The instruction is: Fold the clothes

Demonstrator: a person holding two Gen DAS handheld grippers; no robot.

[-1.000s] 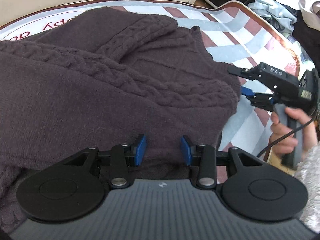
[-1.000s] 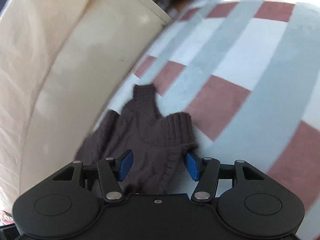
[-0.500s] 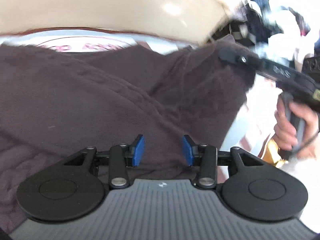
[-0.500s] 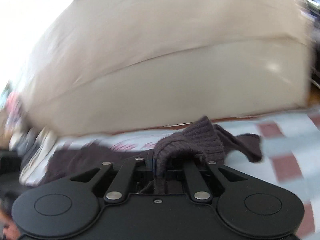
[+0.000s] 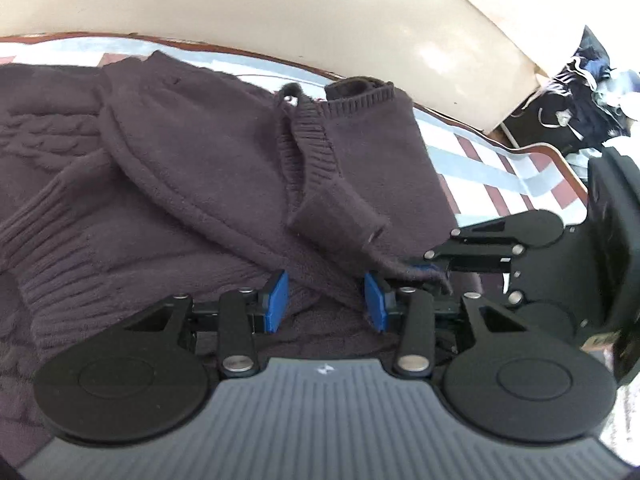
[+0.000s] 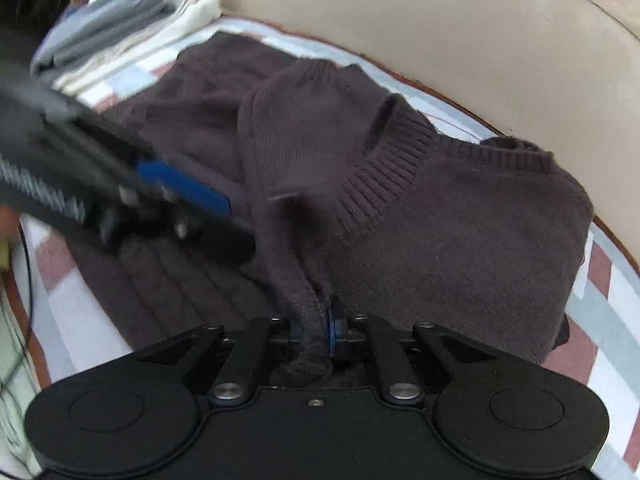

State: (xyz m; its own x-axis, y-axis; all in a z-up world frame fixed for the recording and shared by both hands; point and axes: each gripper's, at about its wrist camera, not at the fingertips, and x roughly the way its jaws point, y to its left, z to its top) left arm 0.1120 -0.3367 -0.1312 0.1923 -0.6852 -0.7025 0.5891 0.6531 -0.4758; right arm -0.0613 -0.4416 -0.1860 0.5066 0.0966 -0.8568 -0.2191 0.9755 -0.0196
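Between the right gripper's (image 6: pixel 316 330) 2 blue pads, a bunched edge of the dark sweater (image 6: pixel 460 236) is clamped tight, the knit pulled up into a narrow ridge that runs from the jaws toward the ribbed collar (image 6: pixel 384 172). The left gripper (image 5: pixel 326 302) has its fingers apart, hovering just over the sweater with knit showing between the pads and nothing gripped. In the left view the right gripper (image 5: pixel 430 270) sits just beside the left one's right pad, a fold of sweater trailing from it. The sweater lies spread on a checked mat (image 6: pixel 600 312) of red, grey and white squares, a ribbed cuff (image 5: pixel 36 224) lying at the left. A beige wall (image 5: pixel 280 4) rises behind the mat. Folded pale cloths (image 6: pixel 132 36) are stacked at the mat's far left corner; dark clothes (image 5: pixel 584 96) are heaped past its right end.

1 second ago the right jaws stood apart around the cuff; since then they have closed on fabric and carried it over the body, near the left gripper. The left jaws have stayed apart.
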